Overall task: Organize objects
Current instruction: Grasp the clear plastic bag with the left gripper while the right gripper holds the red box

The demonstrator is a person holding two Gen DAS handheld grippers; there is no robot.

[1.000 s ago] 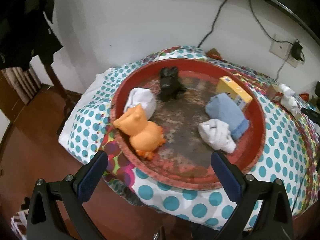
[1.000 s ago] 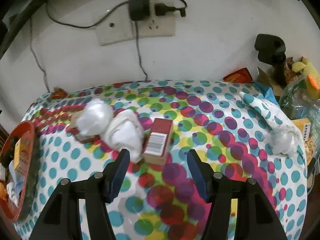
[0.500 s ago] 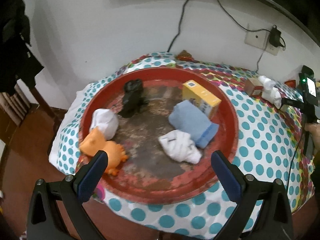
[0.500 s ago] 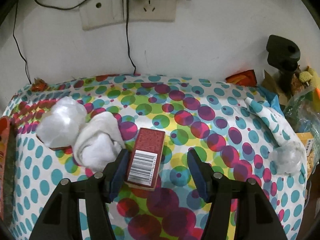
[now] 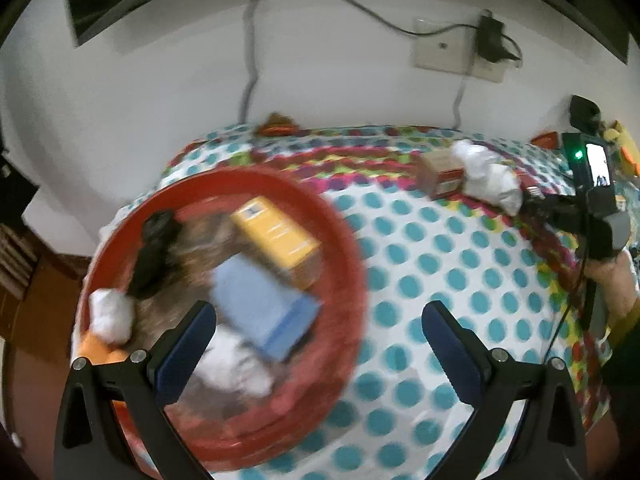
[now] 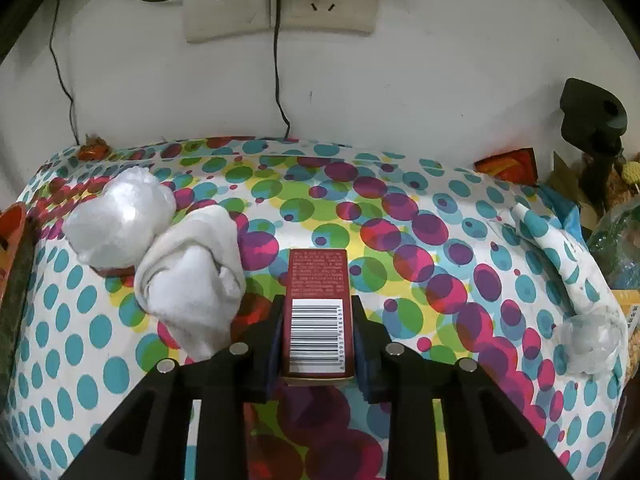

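Observation:
A dark red box (image 6: 316, 280) with a barcode lies on the spotted cloth. My right gripper (image 6: 316, 320) is closing on it, and its pads press both long sides. A rolled white sock (image 6: 192, 280) touches the box's left side, with a white plastic wad (image 6: 120, 220) behind it. My left gripper (image 5: 316, 320) hangs open and empty over the right rim of the round red tray (image 5: 352, 240). The blurred tray holds a yellow box (image 5: 276, 240), a blue bundle (image 5: 264, 308), a black toy (image 5: 154, 248), white socks (image 5: 232, 364) and an orange toy (image 5: 92, 350).
The wall with a socket plate (image 6: 280, 12) and cables runs close behind the table. A clear plastic wad (image 6: 588, 340) and a cloth fold lie at the right, beside bags and a black stand (image 6: 592, 120). A person's hand (image 5: 616, 280) holds the right gripper.
The right gripper's jaws have shut on the dark red box, after moving down and forward over it. The left gripper has swung right, so the tray slid towards the left of its view.

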